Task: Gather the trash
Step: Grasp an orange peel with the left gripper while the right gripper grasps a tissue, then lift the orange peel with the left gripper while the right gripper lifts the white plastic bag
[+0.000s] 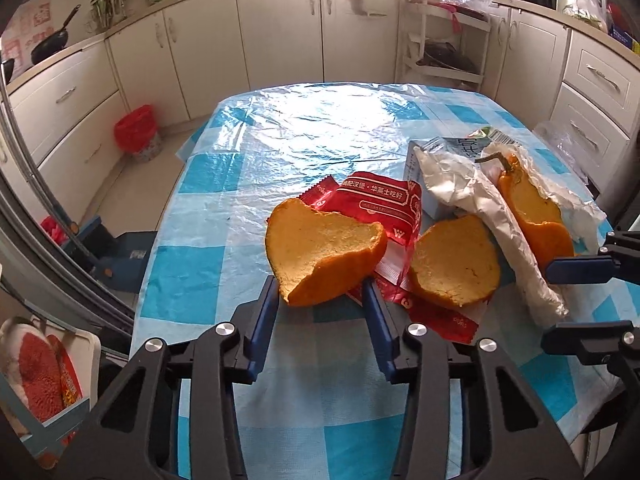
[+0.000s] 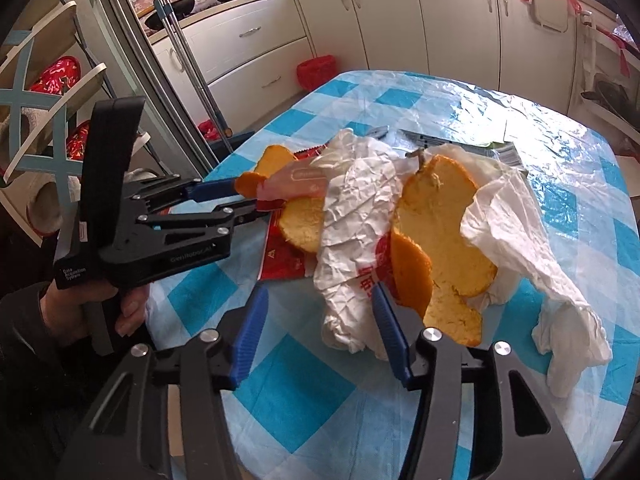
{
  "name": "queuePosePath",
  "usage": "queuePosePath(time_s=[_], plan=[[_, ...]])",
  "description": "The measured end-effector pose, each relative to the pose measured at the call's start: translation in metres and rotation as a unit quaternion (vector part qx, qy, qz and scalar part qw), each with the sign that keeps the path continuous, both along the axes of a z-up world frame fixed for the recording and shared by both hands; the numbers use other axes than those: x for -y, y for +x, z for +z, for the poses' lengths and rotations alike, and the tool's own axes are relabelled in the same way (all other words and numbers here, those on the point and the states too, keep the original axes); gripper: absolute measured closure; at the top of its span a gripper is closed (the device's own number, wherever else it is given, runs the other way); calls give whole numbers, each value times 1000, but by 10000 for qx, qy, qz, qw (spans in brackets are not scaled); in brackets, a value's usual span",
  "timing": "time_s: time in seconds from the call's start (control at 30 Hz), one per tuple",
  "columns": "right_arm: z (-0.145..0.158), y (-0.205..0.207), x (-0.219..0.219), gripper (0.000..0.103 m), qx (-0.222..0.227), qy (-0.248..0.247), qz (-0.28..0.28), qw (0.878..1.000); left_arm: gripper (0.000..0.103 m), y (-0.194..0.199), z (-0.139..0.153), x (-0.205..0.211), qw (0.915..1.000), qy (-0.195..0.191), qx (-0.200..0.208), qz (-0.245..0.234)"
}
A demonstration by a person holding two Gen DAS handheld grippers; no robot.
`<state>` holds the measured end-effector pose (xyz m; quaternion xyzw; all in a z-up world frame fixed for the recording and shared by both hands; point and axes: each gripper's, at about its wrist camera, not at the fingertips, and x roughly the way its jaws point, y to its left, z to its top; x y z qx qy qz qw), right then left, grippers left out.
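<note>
Left wrist view: the left gripper (image 1: 322, 294) is clamped on the near edge of an orange peel (image 1: 324, 254), a red wrapper (image 1: 376, 204) lying behind it.

Right wrist view: the right gripper's (image 2: 320, 312) fingers stand apart around crumpled white paper (image 2: 352, 240), not pressing it; another peel (image 2: 440, 220) lies just right of them.

tablecloth (image 1: 304, 132): glossy crinkled plastic film
peel (image 1: 320, 256): matt, spongy pith inside
wrapper (image 1: 376, 200): shiny red foil
paper (image 2: 356, 216): white, creased, matt
tissue (image 2: 540, 256): soft, rumpled
pads (image 2: 250, 336): blue ribbed plastic
</note>
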<state>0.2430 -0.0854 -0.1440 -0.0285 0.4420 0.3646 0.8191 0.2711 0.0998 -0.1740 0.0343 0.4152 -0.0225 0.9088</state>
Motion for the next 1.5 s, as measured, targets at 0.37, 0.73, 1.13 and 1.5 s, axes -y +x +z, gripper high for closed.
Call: queuePosePath(time_s=[0.37,0.73,1.13,1.5], plan=[[1,8,4,86,37,-163,-95,9998,91,8,0,-4,9982,-572,-193,-55],[28,8,47,89,-821,1768,56,9808,100,-25,25,-26,9949,-1008,-9,93],[49,4,105,91,-1288,3438,-84,9301,100,-60,48,-36,9836,-1801,49,101],[65,6,164,91,-1157,4378,-702,8888,100,-74,72,-10,9767,-2111,242,-299]])
